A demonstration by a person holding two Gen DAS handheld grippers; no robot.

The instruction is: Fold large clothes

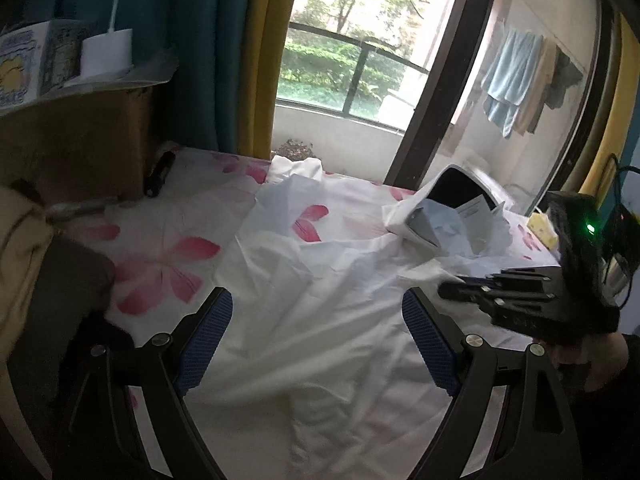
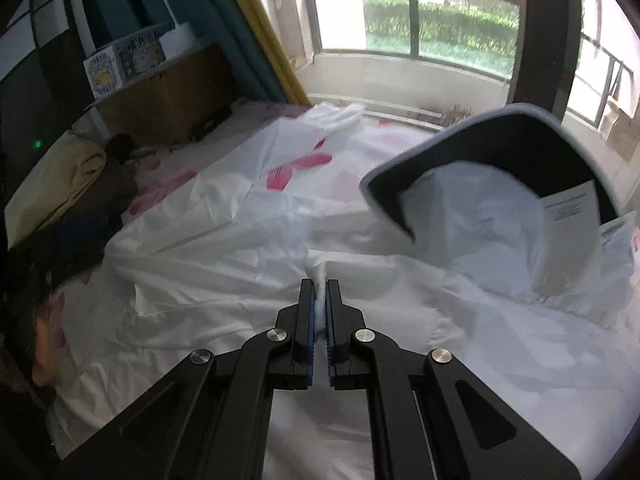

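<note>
A large white hooded jacket lies spread and wrinkled on a bed with a pink-flower sheet. Its hood, with a dark brim and paper tags, stands up at the right. My left gripper is open and empty, hovering just above the jacket's middle. My right gripper is shut on a pinched ridge of the white jacket fabric. It also shows in the left wrist view, at the right, held by a hand.
A brown box with a white lamp base and cartons stands at the bed's left. Folded beige and dark clothes lie at the left edge. Curtains and a balcony window are beyond the bed.
</note>
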